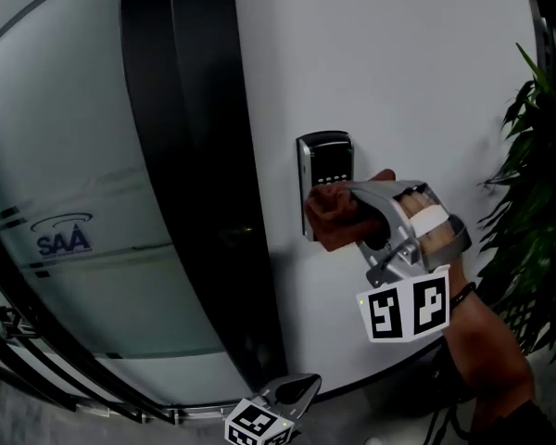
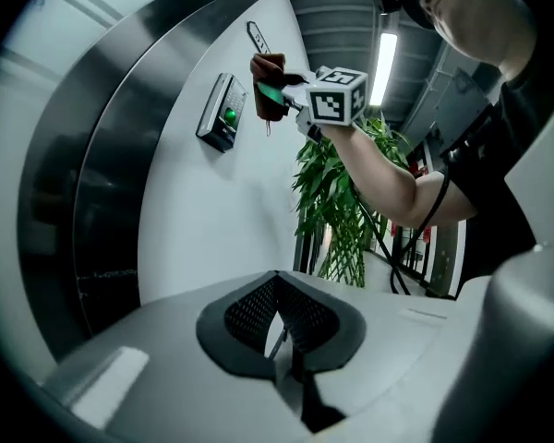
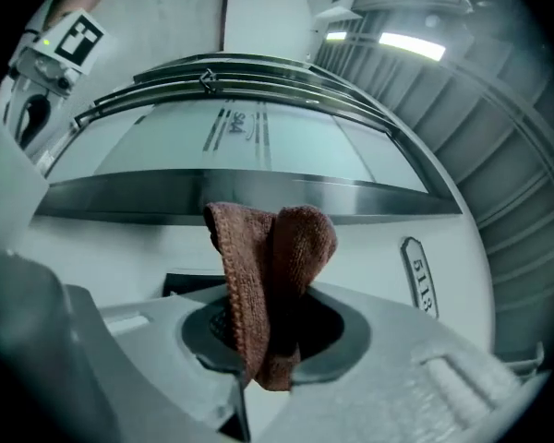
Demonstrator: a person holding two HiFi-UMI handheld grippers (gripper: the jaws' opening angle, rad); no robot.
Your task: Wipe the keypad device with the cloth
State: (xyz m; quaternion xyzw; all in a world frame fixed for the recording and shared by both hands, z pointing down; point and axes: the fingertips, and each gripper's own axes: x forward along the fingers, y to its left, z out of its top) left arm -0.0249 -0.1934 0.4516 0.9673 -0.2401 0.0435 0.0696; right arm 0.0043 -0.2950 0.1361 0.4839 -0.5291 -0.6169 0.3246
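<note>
The keypad device (image 1: pixel 324 158) is a dark, silver-edged unit on the white wall, with a green light showing in the left gripper view (image 2: pixel 221 114). My right gripper (image 1: pixel 354 213) is shut on a bunched brown cloth (image 1: pixel 331 217), held at the keypad's lower part and hiding it. In the right gripper view the cloth (image 3: pixel 273 270) stands up between the jaws of the right gripper (image 3: pixel 266 341), with the keypad's dark edge (image 3: pixel 186 284) behind. My left gripper (image 1: pixel 293 398) hangs low, away from the wall, jaws together (image 2: pixel 283 336) on nothing.
A black door frame (image 1: pixel 196 156) and frosted glass with a logo (image 1: pixel 63 235) lie left of the keypad. A leafy plant (image 1: pixel 539 202) stands close on the right. A small number plate (image 3: pixel 417 273) is fixed to the wall.
</note>
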